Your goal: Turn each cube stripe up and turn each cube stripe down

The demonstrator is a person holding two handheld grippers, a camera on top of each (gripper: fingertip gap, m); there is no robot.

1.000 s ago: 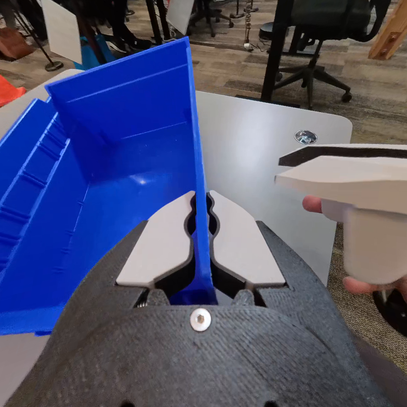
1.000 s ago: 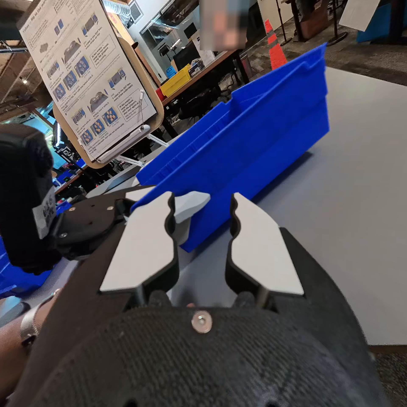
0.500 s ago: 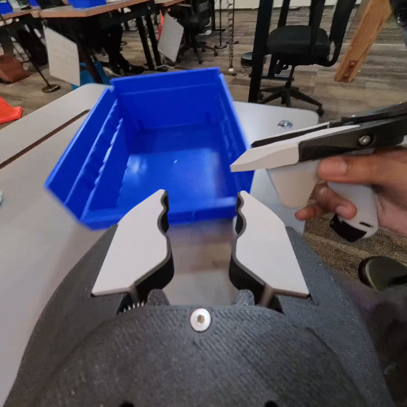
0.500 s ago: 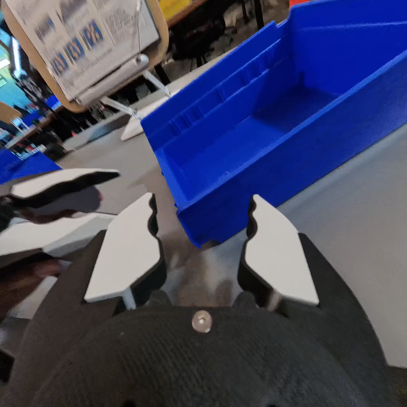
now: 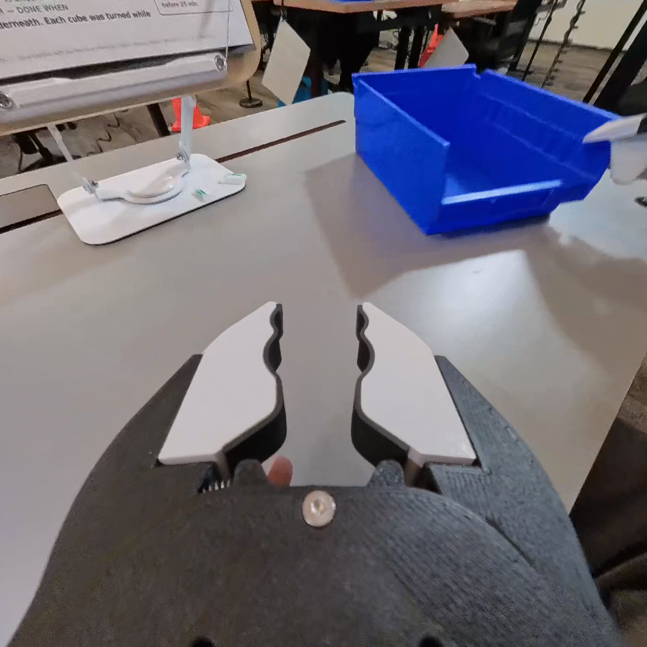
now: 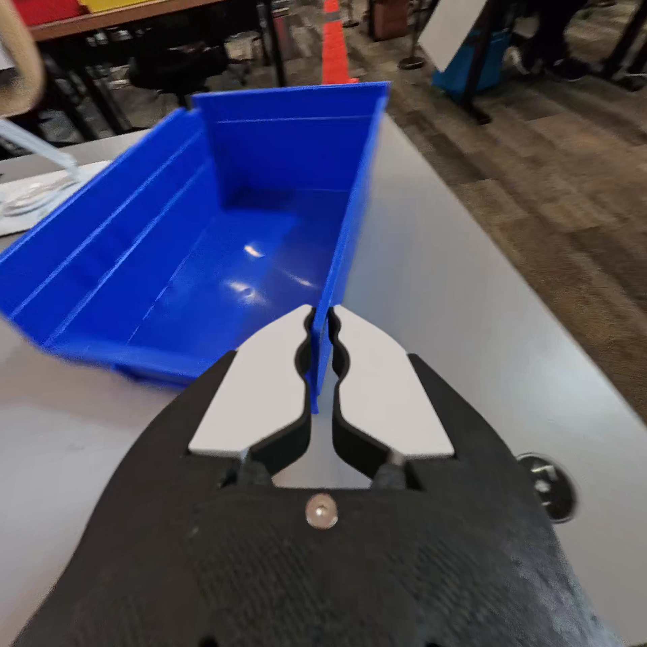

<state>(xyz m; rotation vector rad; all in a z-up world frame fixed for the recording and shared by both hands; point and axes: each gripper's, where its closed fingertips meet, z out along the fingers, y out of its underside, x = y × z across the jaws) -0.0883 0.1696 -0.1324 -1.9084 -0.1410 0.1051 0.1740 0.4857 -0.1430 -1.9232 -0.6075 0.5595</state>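
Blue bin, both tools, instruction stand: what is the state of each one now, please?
Blue bin: upright on the table, nothing visible inside, right wall clamped.
Right tool: shut on the bin's right wall.
Left tool: open, holding nothing, over bare table.
Instruction stand: standing on the table, untouched.

A grey table with rounded corners stands on wood-patterned flooring. Beyond its far edge are dark-legged desks, an orange traffic cone and white boards on stands. Light glares off the tabletop near its right edge.
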